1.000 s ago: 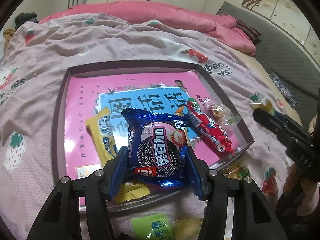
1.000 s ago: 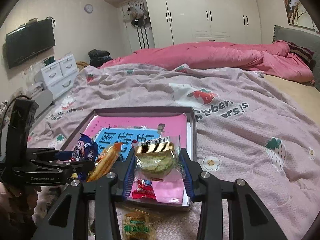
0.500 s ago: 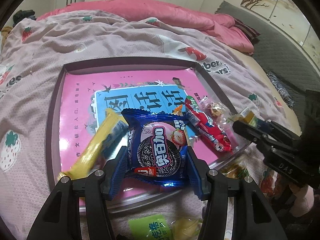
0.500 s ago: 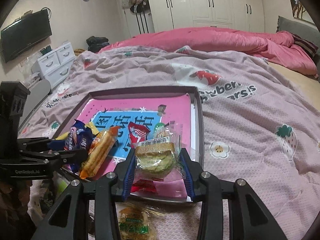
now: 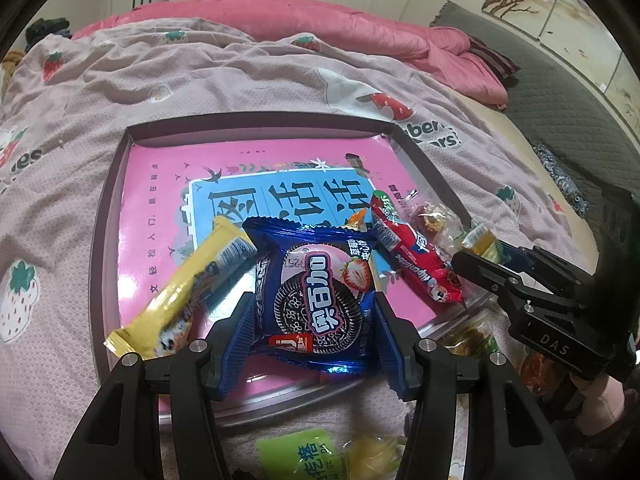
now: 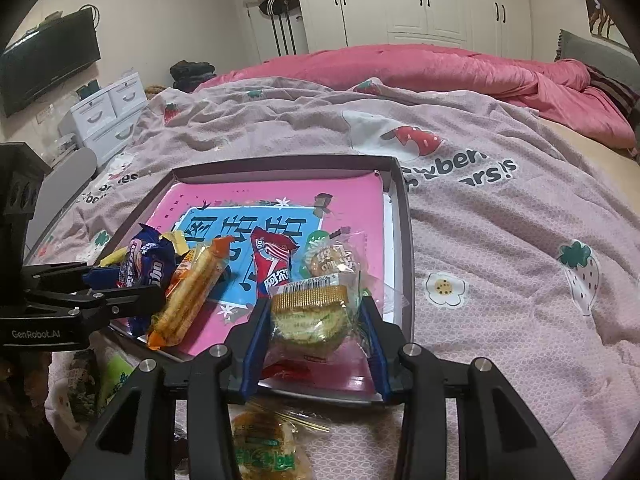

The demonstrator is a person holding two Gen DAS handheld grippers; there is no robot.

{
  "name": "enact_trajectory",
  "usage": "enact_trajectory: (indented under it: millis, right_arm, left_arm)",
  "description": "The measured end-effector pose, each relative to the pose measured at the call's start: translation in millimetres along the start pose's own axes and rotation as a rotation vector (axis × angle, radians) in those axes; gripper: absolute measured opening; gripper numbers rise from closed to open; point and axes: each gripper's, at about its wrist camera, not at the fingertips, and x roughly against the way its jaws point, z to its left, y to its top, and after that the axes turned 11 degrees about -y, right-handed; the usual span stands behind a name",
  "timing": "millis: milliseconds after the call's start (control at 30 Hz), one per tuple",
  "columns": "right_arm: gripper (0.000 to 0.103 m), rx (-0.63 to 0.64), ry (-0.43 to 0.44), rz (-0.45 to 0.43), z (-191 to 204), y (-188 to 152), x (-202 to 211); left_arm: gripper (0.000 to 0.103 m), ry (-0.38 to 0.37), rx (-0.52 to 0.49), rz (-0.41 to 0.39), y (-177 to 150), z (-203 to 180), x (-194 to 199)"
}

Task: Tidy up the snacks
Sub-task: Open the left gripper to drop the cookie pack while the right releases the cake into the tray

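Note:
A dark-rimmed tray (image 5: pixel 108 240) with a pink book inside lies on the bed. My left gripper (image 5: pixel 314 320) is shut on a blue Oreo packet (image 5: pixel 316 292), held just over the tray's near edge. A yellow snack bar (image 5: pixel 188 292) lies slanted to its left and a red candy packet (image 5: pixel 416 256) to its right. My right gripper (image 6: pixel 314 320) is shut on a green pastry in clear wrap (image 6: pixel 308 316) over the near right corner of the tray (image 6: pixel 404 240). In the right wrist view, the left gripper (image 6: pixel 120 284) and its Oreo packet (image 6: pixel 148 260) show at the left.
An orange cracker packet (image 6: pixel 196 284), a red packet (image 6: pixel 272 260) and a clear-wrapped cookie (image 6: pixel 332 260) lie in the tray. Loose snacks lie on the strawberry-print bedspread in front of it: a wrapped pastry (image 6: pixel 264 448) and a green packet (image 5: pixel 304 456). A pink duvet (image 6: pixel 440 68) is heaped behind.
The yellow bar has swung from lying straight to slanting across the tray's left side. My right gripper has come down and closer to the tray with the pastry. The left gripper holds still.

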Motion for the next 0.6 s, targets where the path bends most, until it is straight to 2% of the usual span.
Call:
enact_trajectory:
  millis: [300,600]
  right_arm:
    - [0.045,-0.004,0.003,-0.003,-1.1,-0.1,1.0]
    - [0.046,-0.011,0.002,-0.013,-2.5,1.4,6.0]
  left_arm:
    - [0.059,0.006,0.005,0.001,0.1,0.4,-1.0]
    - [0.060,0.045,0.007,-0.006,-0.1,2.0,2.2]
